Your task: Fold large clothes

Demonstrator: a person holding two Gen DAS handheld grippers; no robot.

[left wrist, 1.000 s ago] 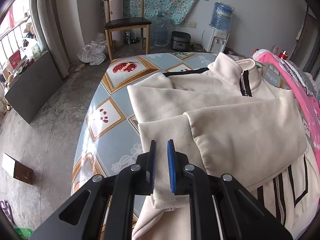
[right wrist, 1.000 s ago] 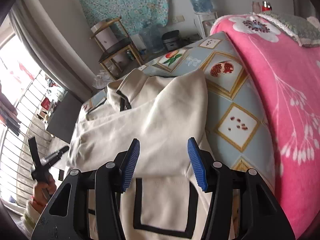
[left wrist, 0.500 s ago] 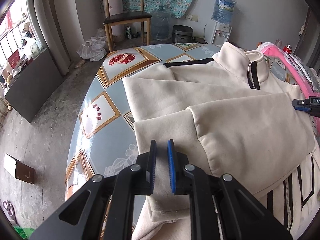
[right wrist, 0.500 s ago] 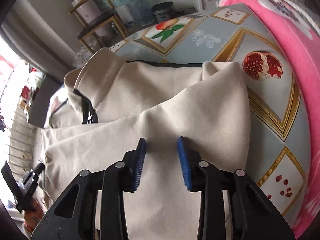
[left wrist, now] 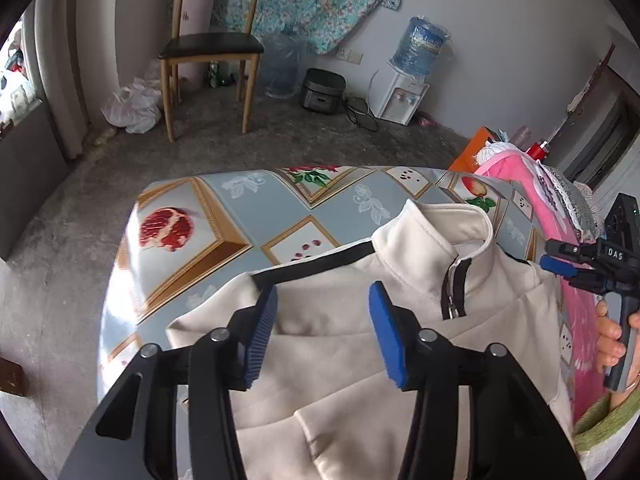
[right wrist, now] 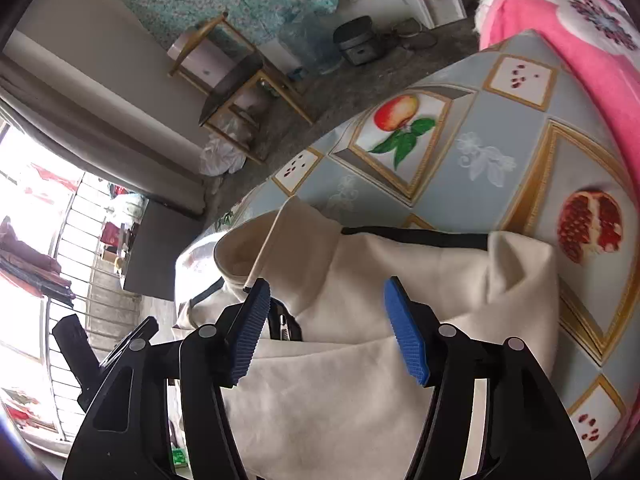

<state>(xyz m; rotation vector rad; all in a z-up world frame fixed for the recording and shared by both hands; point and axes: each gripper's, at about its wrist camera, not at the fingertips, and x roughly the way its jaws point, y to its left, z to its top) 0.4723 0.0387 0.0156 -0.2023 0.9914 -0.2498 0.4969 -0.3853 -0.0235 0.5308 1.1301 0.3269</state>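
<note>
Since a second ago, when my left gripper (left wrist: 322,328) was pinched on the folded sleeve, its jaws have just been opening and it's now up near the collar with nothing between them. Right gripper (right wrist: 332,330) reopened too, also empty. Jacket (left wrist: 360,360) lies on the table (left wrist: 240,208), sleeves folded in; probably the shoulders are next. Only legible text: "DAS" on the other gripper's body.

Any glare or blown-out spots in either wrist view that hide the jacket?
Right wrist view: the window at left is blown out white, but the cream jacket is evenly lit. Left wrist view: a bright sheen on the tablecloth edge, jacket clear; fisheye bends both.
</note>
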